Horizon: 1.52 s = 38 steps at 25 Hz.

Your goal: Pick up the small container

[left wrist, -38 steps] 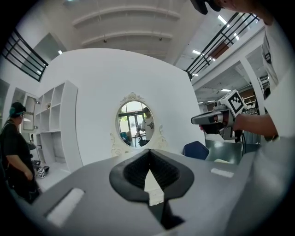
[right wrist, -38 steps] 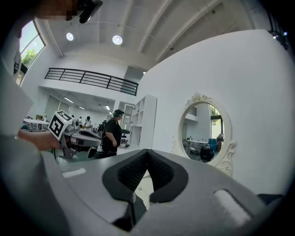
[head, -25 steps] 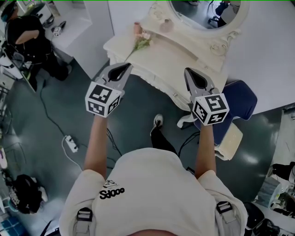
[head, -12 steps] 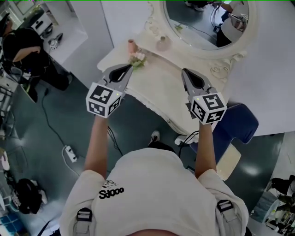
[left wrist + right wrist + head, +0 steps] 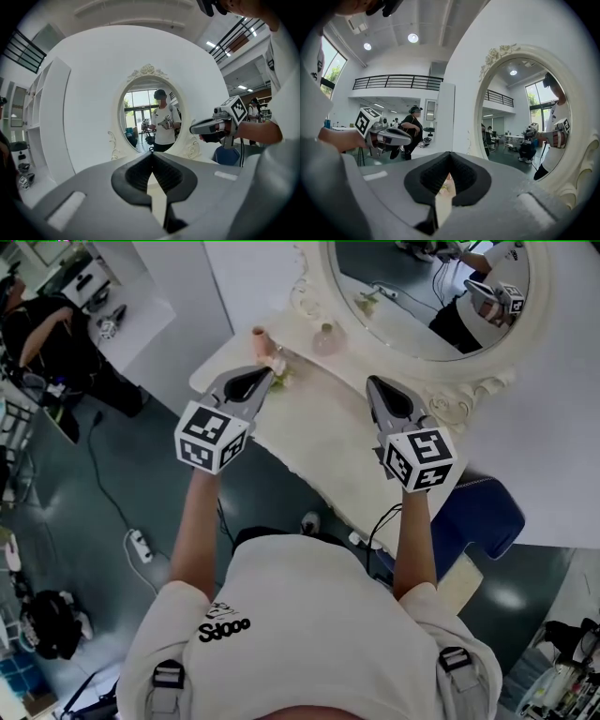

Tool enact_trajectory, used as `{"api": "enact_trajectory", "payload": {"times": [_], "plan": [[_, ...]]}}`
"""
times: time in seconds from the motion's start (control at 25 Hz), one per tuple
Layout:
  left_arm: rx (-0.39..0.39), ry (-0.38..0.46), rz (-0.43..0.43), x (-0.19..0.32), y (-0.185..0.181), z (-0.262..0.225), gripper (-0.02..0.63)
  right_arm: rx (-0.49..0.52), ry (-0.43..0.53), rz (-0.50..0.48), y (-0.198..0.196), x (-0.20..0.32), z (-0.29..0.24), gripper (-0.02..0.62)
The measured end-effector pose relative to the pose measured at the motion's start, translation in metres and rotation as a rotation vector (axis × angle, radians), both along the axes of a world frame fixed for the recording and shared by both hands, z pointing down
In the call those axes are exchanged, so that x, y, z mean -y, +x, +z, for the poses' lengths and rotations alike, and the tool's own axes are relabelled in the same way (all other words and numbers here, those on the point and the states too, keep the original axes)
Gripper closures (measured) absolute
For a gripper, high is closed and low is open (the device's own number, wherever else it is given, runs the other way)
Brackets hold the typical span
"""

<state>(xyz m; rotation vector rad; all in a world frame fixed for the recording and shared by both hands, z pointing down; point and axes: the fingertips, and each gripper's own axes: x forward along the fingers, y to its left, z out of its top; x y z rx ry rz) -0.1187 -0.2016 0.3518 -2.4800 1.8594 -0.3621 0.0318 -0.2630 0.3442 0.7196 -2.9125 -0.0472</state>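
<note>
A small rounded pink container [image 5: 324, 338] stands on the cream dressing table [image 5: 328, 427], close to the oval mirror [image 5: 422, 296]. A slim pink vase [image 5: 259, 335] stands at the table's left end, with flowers [image 5: 280, 374] lying beside it. My left gripper [image 5: 265, 374] is shut and empty, its tip over the flowers. Also shut and empty, my right gripper [image 5: 373, 383] hangs over the table's middle, a little nearer me than the container. The left gripper view looks past shut jaws [image 5: 151, 153] at the mirror [image 5: 150, 117]; the right gripper view shows shut jaws [image 5: 450, 153].
A blue chair [image 5: 487, 512] stands under the table's right end. A person in black [image 5: 47, 334] is at the far left beside a white counter [image 5: 141, 296]. A power strip [image 5: 138, 545] and cables lie on the dark floor.
The table and mirror have come nearer and lower in the head view. Both grippers now reach over the table top instead of its front edge. Neither jaw pair has moved.
</note>
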Motion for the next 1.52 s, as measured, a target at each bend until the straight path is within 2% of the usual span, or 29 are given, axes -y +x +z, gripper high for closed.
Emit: {"api": "enact_trajectory", "payload": {"times": [0.2, 0.52, 0.8, 1.12, 1.24, 1.44, 1.52], "plan": [[-0.005, -0.018, 0.011, 0.029, 0.003, 0.004, 0.588, -0.018, -0.015, 0.026, 0.006, 0.027, 0.006, 0.594], [-0.022, -0.055, 0.069, 0.084, 0.003, 0.025, 0.588, -0.069, -0.053, 0.16, 0.015, 0.067, 0.032, 0.594], [-0.034, -0.117, 0.179, 0.137, -0.01, 0.05, 0.586, -0.09, -0.111, 0.261, 0.005, 0.087, 0.051, 0.594], [-0.047, -0.194, 0.334, 0.207, -0.023, 0.085, 0.52, -0.129, -0.178, 0.404, -0.012, 0.112, 0.071, 0.594], [-0.071, -0.204, 0.367, 0.231, -0.026, 0.1, 0.501, -0.142, -0.205, 0.457, -0.014, 0.118, 0.079, 0.592], [-0.091, -0.239, 0.425, 0.263, -0.024, 0.129, 0.424, -0.153, -0.253, 0.53, -0.016, 0.126, 0.091, 0.594], [-0.098, -0.246, 0.452, 0.274, -0.02, 0.138, 0.413, -0.159, -0.266, 0.548, -0.017, 0.128, 0.096, 0.592]]}}
